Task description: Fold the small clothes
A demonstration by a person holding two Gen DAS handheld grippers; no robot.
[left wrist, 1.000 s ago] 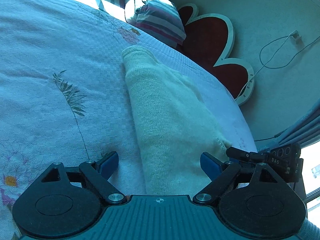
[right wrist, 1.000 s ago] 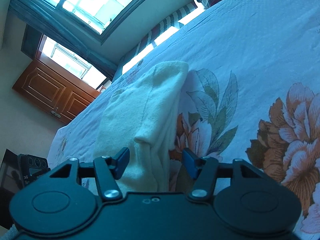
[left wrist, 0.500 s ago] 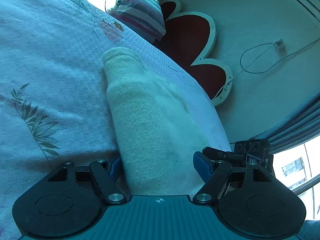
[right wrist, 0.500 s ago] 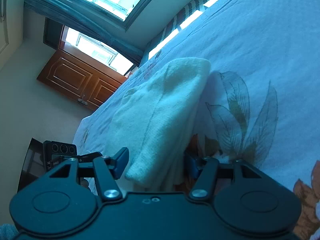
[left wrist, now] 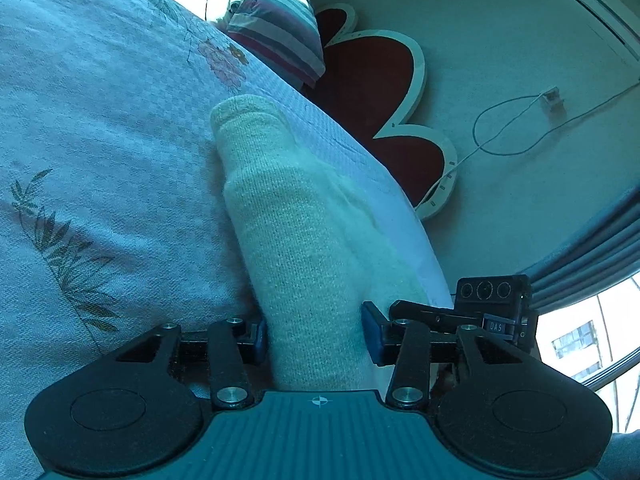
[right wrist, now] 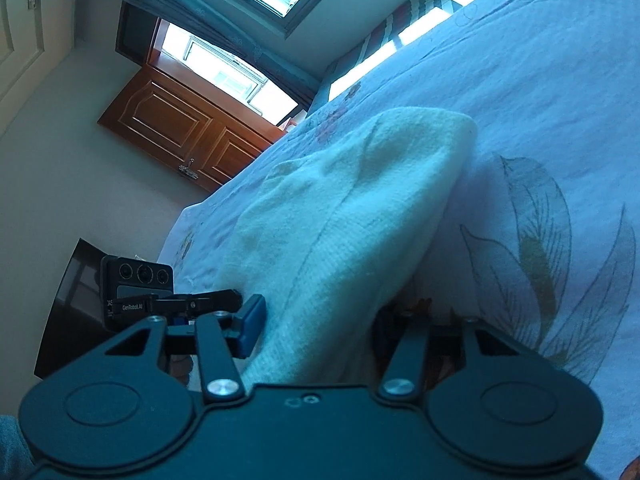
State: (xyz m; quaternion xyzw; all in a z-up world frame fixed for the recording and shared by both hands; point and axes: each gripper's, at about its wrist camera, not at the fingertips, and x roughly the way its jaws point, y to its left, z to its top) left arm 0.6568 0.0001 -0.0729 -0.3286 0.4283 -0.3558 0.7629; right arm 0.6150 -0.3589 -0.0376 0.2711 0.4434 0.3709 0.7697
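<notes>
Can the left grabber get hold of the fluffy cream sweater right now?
Probably yes. The cream sweater already lies between the left gripper's blue fingers, and nothing sits in the way on the flowered bedspread. Whether the fingers are squeezing it yet is hard to tell.

"DAS" on right tool point(left wrist: 496, 326); "GenRobot.AI" on left tool point(right wrist: 134, 307)

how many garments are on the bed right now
1. A single cream knit garment lies on the floral bedspread, its near end between the fingers of the left gripper and the right gripper. More could lie outside both views.
</notes>
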